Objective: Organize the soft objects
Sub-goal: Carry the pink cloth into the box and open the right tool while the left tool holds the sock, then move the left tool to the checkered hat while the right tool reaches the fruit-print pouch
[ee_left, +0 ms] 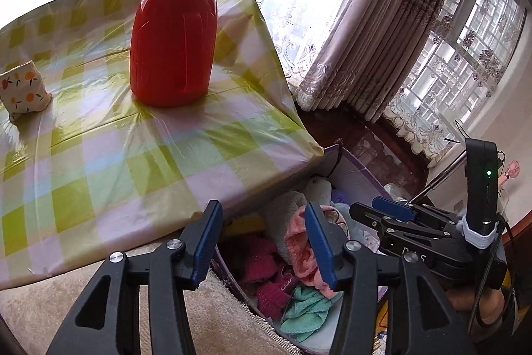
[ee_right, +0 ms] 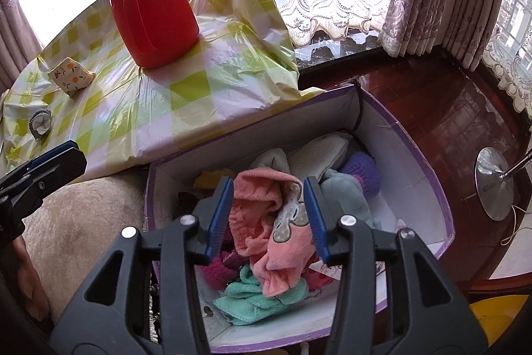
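The soft stuff is all piled in a cardboard box (ee_right: 415,175) with white inside walls and a purple rim, sitting on the floor right against the table's edge. On top of the pile there's a pink towel (ee_right: 266,222), bunched up, with a spotted patch on it. Below it at the near end is a crumpled teal cloth (ee_right: 252,298), some dark red knit pieces (ee_right: 217,271) to the left, and toward the back a cream knit thing (ee_right: 319,155), a purple knit ball (ee_right: 362,172) and a pale blue plush (ee_right: 345,192).

My right gripper (ee_right: 269,218) hangs over the box with its blue fingers spread wide, the pink towel showing between them; I can't tell if they actually touch it. My left gripper (ee_left: 262,245) is also spread, gripping nothing, hovering by the box's left end near the table corner.

The table (ee_left: 109,162) has a green and white checked plastic cover. A red flask (ee_left: 174,32) stands upright on it, and a little orange-print pouch (ee_left: 23,88) lies further left. From the right wrist view I also see a small round gadget (ee_right: 40,122) near the table's left edge. A beige rug (ee_right: 86,215) lies by the box, and lace curtains (ee_right: 332,5) cover the window behind.
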A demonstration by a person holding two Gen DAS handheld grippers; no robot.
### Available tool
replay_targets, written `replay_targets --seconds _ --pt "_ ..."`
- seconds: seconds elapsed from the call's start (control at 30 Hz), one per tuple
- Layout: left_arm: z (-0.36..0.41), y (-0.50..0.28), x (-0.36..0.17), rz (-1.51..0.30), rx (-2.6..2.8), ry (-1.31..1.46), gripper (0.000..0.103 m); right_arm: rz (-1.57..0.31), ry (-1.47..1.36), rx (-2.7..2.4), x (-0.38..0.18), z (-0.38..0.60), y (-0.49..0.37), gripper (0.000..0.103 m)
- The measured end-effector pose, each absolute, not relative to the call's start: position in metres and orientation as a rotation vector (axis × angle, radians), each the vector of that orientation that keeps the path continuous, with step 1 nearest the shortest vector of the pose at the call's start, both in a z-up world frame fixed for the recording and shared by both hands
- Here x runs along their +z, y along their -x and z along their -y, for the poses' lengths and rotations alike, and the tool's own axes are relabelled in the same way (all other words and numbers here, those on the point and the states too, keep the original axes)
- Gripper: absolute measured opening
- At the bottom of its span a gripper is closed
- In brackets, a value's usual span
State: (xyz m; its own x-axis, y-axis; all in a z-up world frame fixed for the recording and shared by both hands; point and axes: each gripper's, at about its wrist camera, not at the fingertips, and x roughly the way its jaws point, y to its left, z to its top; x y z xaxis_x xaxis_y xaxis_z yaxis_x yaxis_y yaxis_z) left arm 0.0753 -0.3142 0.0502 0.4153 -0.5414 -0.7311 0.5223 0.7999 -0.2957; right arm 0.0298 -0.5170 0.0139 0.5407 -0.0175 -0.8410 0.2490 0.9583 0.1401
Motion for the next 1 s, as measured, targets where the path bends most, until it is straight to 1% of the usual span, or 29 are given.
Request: replay_targets --seconds 0.03,0.1,0.43,0.53,0.93,1.0 --pt "0.314 -0.076 0.05 -0.926 -0.668 0.025 0.053 -0.99 -0.254 -0.16 0.014 0.516 -0.03 0.05" --pt "0.313 -0.075 0.051 -0.924 -0.666 0.031 0.053 -0.992 -0.249 -0.161 0.014 0.514 -0.031 0.055" --pt "0.284 -0.088 0.055 -0.903 -0.601 0.105 0.053 -0.982 -0.214 -0.15 0.023 0.498 -0.041 0.069" --pt "0.263 -0.097 0.058 -0.886 -0.546 0.138 0.056 -0.971 -0.195 -0.121 0.029 0.484 -0.048 0.071" --pt "0.157 -0.136 0.059 -0.828 -0.293 0.264 0.059 -0.943 -0.102 0.035 0.044 0.405 -0.09 0.077" --pt "0.139 -0.142 0.058 -0.821 -0.255 0.279 0.059 -0.935 -0.085 0.061 0.046 0.391 -0.098 0.08"
